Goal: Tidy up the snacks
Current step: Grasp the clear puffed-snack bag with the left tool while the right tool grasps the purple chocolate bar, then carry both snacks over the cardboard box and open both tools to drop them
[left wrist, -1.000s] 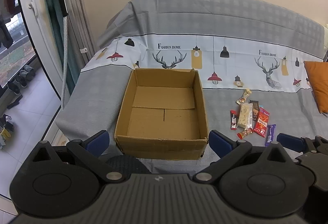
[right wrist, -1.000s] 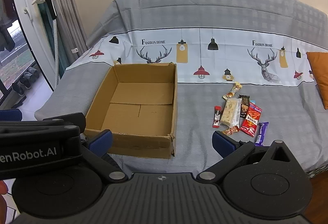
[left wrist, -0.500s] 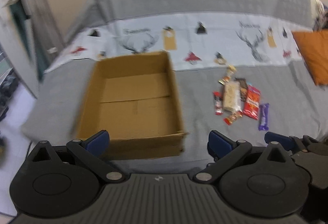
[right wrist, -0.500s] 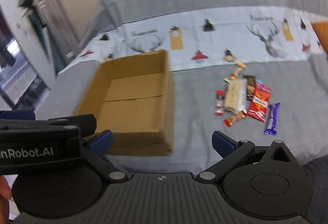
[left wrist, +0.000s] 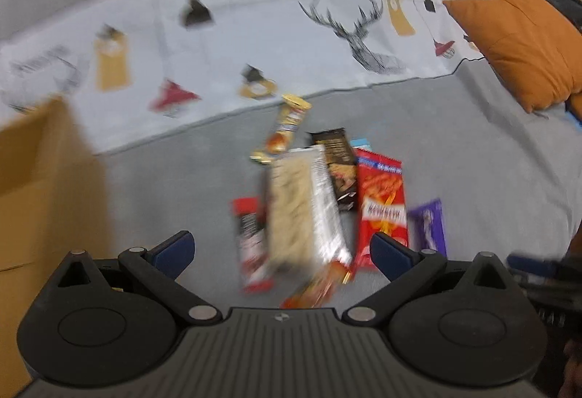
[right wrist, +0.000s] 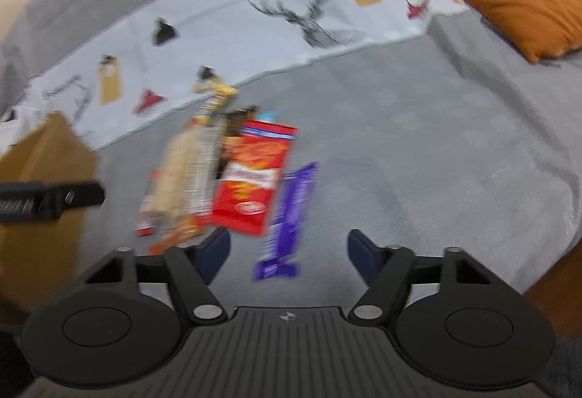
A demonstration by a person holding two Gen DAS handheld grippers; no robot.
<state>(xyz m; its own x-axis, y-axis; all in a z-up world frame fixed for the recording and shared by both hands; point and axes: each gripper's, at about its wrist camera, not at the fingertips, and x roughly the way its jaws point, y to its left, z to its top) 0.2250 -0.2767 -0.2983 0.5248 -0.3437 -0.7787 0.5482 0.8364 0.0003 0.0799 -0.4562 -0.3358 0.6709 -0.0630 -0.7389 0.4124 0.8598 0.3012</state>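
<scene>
Left view: my left gripper (left wrist: 280,249) is spread wide and empty, with the snacks (left wrist: 309,201) at 12 o'clock and the box (left wrist: 43,187) at 9.

Right view: my right gripper (right wrist: 289,249) gapes empty over the purple bar (right wrist: 291,216). These look light, crinkly and slippery; I'd pinch the bar across its middle.

snack packs: 7, one pile on bed | gold-end bar (left wrist: 287,128) x1 | dark brown pack (left wrist: 336,158) x1 | beige cracker pack (left wrist: 302,212) x1 | red pouch (left wrist: 382,201) x1 | purple bar (right wrist: 291,212) x1 | slim red bar (left wrist: 249,245) x1 | small orange bar (left wrist: 316,289) x1 | cardboard box (left wrist: 40,187) x1 | orange cushion (left wrist: 523,45) x1 | grippers x2
</scene>
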